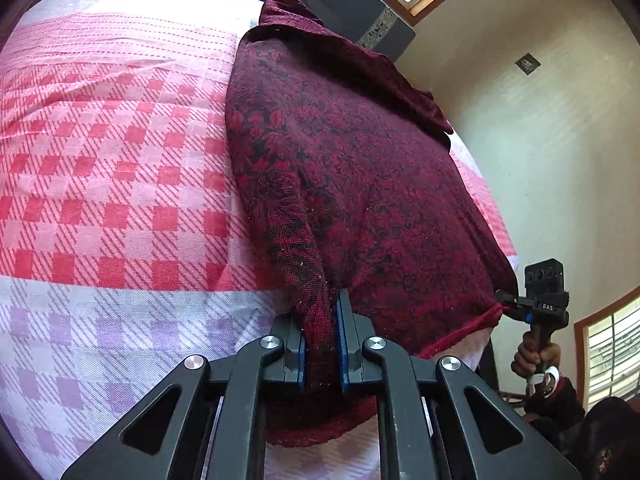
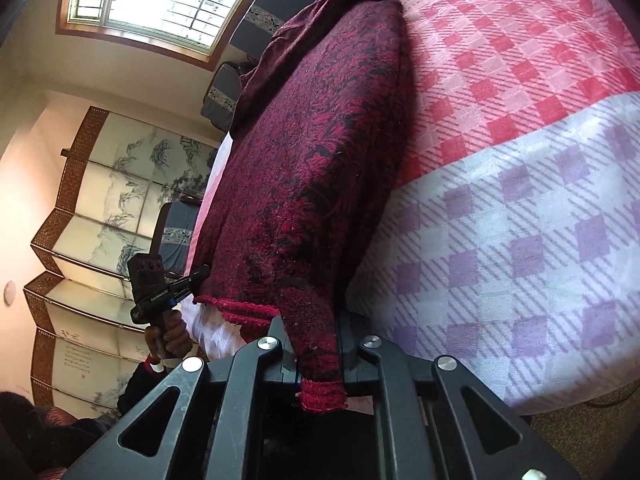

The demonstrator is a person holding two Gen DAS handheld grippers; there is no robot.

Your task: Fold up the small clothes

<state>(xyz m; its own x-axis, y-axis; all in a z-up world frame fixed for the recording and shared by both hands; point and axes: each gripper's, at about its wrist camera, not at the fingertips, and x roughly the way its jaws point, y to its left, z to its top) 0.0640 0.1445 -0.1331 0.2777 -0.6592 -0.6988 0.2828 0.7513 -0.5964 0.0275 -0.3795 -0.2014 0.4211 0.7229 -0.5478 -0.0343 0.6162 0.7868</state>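
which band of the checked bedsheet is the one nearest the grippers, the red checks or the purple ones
The purple-checked band, running along the bed's near edge below the left gripper and right gripper. The red-checked band lies farther up, beside the maroon garment.

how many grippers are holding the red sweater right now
2. The left gripper clamps one near corner of the red sweater; the right gripper clamps the other near corner, both at the bed's edge.

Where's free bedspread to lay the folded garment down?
Free: the checked bedspread on the left gripper side of the maroon garment, and the lilac band along the near edge. Crowded: the near hem, clamped by both grippers, right gripper included, and the far bunched end.
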